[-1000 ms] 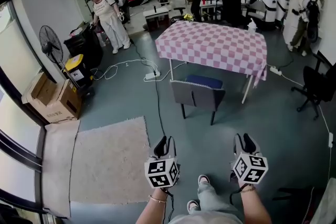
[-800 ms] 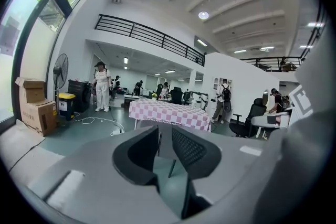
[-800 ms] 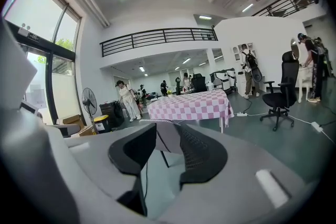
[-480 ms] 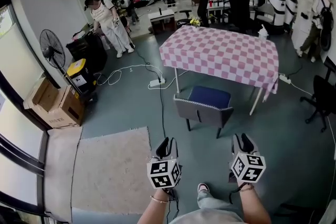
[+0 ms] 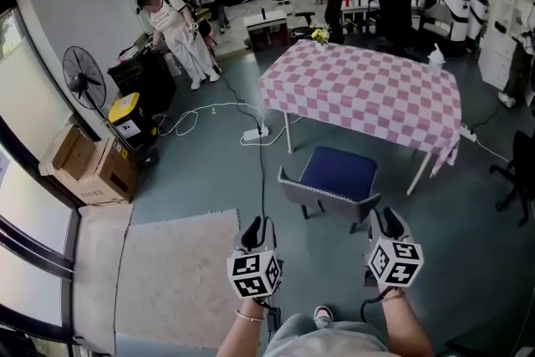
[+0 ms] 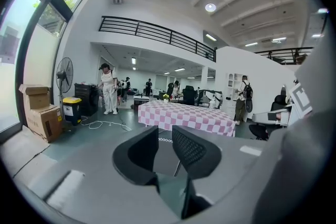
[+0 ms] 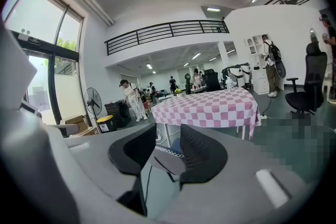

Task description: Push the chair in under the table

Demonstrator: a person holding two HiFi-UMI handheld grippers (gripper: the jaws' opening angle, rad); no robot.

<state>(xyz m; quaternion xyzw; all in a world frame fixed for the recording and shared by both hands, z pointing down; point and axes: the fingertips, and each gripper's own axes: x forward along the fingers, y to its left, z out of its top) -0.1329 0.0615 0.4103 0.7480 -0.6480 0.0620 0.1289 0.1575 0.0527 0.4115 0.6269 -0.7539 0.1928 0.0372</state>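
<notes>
The checked table (image 5: 368,88) is now seen larger and nearer in the head view than a second ago, and the chair (image 5: 328,198) has slid down the picture toward the grippers: ground is being covered across the grey floor (image 5: 209,171), with the pale rug (image 5: 175,272) passed on the left. For the task, that means the approach is nearly done but no push has begun. The chair is still pulled out, its blue seat showing in front of the table's near edge and its grey backrest turned toward the person, apart from both tools. Both hands are held forward at about the same height, side by side, tilted slightly downward and aimed at the backrest. The left gripper (image 5: 260,232) is lined up with the backrest's left end, the right gripper (image 5: 386,226) with its right end. Jaws are held apart on both, and nothing is caught between them: through the left gripper (image 6: 165,147) only floor and table are seen, and through the right gripper (image 7: 168,152) the chair.
</notes>
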